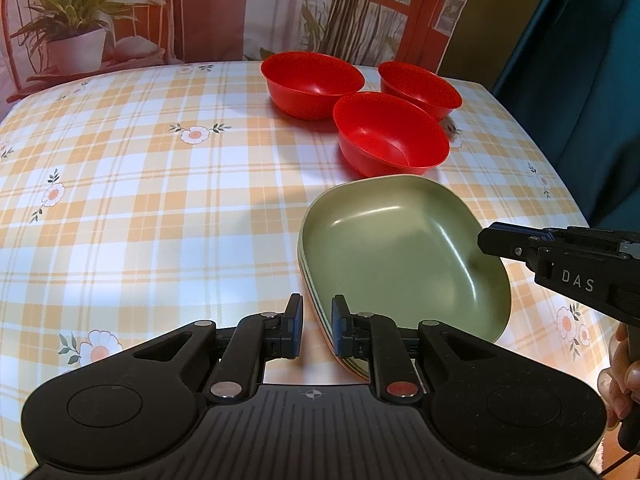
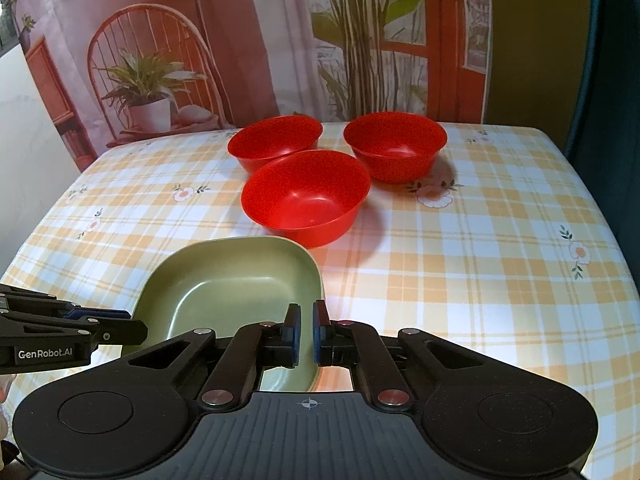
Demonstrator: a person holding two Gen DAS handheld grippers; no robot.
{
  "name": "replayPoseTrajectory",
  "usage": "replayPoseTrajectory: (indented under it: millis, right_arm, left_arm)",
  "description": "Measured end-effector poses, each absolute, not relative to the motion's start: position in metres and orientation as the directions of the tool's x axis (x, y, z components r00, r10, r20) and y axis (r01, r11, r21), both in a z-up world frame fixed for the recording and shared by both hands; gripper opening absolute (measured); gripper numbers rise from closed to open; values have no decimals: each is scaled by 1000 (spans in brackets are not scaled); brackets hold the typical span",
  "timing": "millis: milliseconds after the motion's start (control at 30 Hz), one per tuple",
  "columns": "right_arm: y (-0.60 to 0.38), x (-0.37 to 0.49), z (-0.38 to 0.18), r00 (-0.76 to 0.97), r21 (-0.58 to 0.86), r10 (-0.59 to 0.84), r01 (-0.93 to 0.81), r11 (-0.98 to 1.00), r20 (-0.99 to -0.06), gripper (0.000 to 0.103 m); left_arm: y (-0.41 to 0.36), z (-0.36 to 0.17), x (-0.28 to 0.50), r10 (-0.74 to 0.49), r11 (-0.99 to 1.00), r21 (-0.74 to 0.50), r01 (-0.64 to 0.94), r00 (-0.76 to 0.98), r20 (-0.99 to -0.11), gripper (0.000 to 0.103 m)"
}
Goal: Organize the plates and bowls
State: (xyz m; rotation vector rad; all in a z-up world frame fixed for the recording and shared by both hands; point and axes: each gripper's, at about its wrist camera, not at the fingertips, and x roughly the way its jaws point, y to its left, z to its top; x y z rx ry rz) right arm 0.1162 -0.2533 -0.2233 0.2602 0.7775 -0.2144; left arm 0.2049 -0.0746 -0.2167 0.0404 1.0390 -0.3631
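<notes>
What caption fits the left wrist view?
Left gripper straddles the green plate stack's rim; three red bowls wait behind.

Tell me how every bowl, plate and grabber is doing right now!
Green plates: stacked, top one empty.
Near red bowl: upright, empty.
Far left red bowl: upright, empty.
Far right red bowl: upright, empty.
Left gripper: straddling the stack's rim, slight gap.
Right gripper: straddling the plate rim, slight gap.
</notes>
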Motion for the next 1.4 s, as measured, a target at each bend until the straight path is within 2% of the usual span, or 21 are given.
replayPoseTrajectory:
  millis: [67, 133, 167, 200, 267, 533, 933, 1400]
  right_arm:
    - [-254, 117, -223, 694, 158, -93, 289, 944, -714, 6]
    - [-255, 116, -222, 700, 186, -82, 298, 936, -709, 9]
    - [-257, 116, -222, 704, 200, -79, 304, 932, -705, 10]
    - [-258, 116, -221, 709, 209, -78, 308, 928, -701, 13]
    - [-259, 116, -217, 717, 217, -80, 313, 925, -693, 17]
    - [-276, 122, -189, 764, 253, -77, 305, 918, -640, 21]
    - [-301, 172, -119, 822, 193, -88, 234, 953, -563, 27]
    - [-324, 258, -37, 882, 56, -120, 162, 985, -455, 32]
  left_arm:
    - [-75, -217, 205, -275, 939, -137, 314, 453, -848, 18]
    - [-74, -214, 204, -273, 940, -135, 312, 457, -846, 26]
    - [-73, -212, 204, -282, 940, -145, 310, 461, -841, 36]
    - [-72, -210, 204, -287, 940, -151, 306, 470, -835, 41]
    - [-70, -204, 203, -294, 940, -154, 306, 492, -819, 42]
    - [-68, -176, 218, -304, 930, -117, 347, 553, -776, 42]
    - [-61, -109, 268, -317, 930, -77, 359, 680, -661, 41]
    - [-54, -38, 337, -255, 949, 22, 315, 806, -535, 41]
